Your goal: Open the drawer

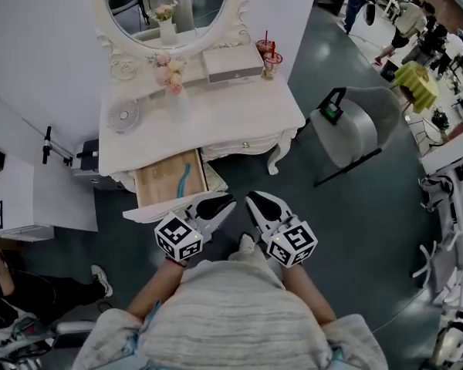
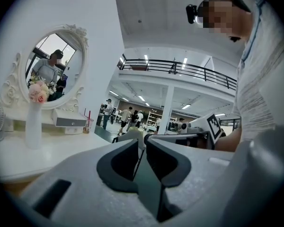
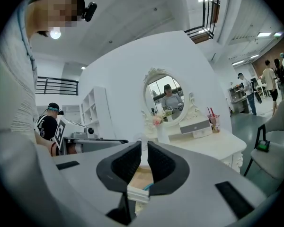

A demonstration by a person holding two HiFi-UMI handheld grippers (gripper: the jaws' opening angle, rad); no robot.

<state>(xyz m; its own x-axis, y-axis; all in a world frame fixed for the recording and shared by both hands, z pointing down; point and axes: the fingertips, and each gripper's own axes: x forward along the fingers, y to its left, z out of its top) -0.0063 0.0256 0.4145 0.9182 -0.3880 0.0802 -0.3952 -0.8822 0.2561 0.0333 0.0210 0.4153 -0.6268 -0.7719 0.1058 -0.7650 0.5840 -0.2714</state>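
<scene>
- as the drawer [image 1: 158,179] already stands well out of the left side of the desk [image 1: 239,114], with its wooden floor showing, the opening looks done or nearly so.
- left tool [image 1: 221,201]: jaws pressed together with nothing between them. it is just beside the right corner of the drawer front; contact or a gap, cannot tell.
- right tool [image 1: 255,200]: jaws closed to a thin slit and empty. it is next to the left tool and apart from the desk.
- risk: little of the drawer seems to remain under the desk top, so more pull could bring it off its runners and tip it.
- risk: the drawer front is close to the person's legs. a step forward could knock it and shake the vase [image 2: 33,126] of flowers.
- hidden: no view shows the drawer's handle. in the head view the left tool covers part of the drawer front.
- unclear: a teal item [image 1: 184,179] lies in the drawer, too small to name.
</scene>
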